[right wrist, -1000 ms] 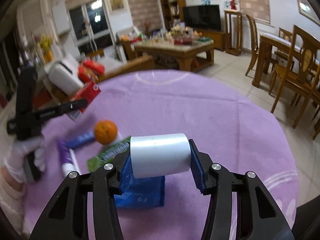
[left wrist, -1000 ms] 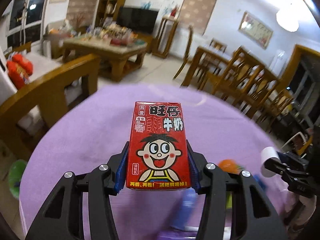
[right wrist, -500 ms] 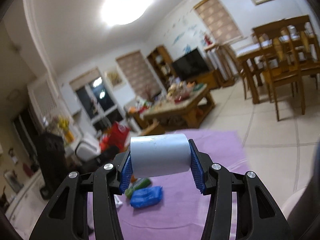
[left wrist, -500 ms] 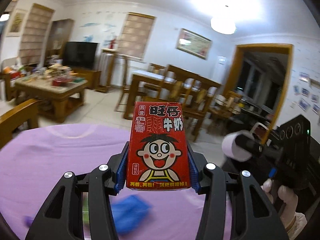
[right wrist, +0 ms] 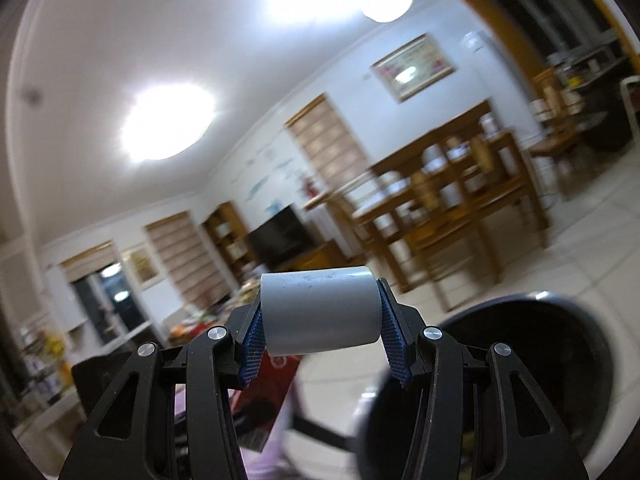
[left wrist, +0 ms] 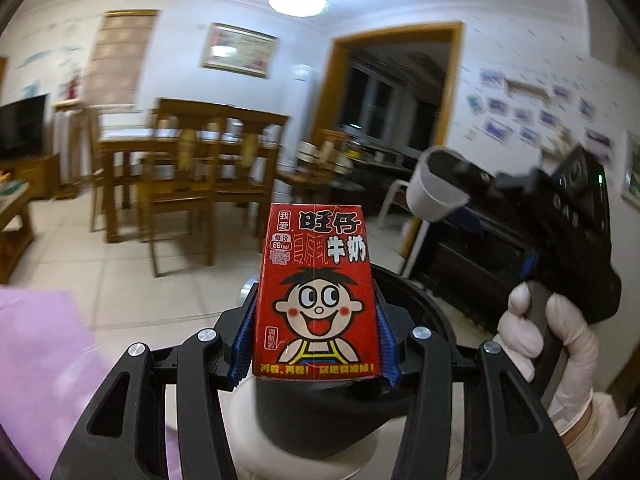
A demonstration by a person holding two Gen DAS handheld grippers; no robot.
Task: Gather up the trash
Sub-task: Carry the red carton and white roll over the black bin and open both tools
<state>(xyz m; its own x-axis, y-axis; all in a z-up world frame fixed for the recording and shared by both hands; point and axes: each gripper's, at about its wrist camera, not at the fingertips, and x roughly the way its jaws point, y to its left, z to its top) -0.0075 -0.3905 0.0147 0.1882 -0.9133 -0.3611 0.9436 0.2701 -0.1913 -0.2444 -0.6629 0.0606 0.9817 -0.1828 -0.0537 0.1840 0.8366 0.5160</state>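
Observation:
My left gripper (left wrist: 316,336) is shut on a red milk carton (left wrist: 316,296) with a cartoon face, held upright above the black mouth of a white trash bin (left wrist: 332,428). My right gripper (right wrist: 320,316) is shut on a white paper cup (right wrist: 320,312) lying sideways between its blue pads. The bin (right wrist: 552,384) shows low on the right in the right wrist view. In the left wrist view the right gripper (left wrist: 460,184) and its cup (left wrist: 432,188) hang at the upper right, held by a white-gloved hand (left wrist: 552,344). The carton (right wrist: 268,396) also shows under the cup in the right wrist view.
The purple tablecloth's edge (left wrist: 40,360) lies at the lower left. Wooden dining chairs and a table (left wrist: 188,160) stand on the tiled floor behind. A doorway (left wrist: 396,92) opens at the back right. A TV (right wrist: 284,236) stands far back.
Both grippers have swung away from the purple table toward the trash bin, still holding the carton and the cup. The bin has come into view under them.

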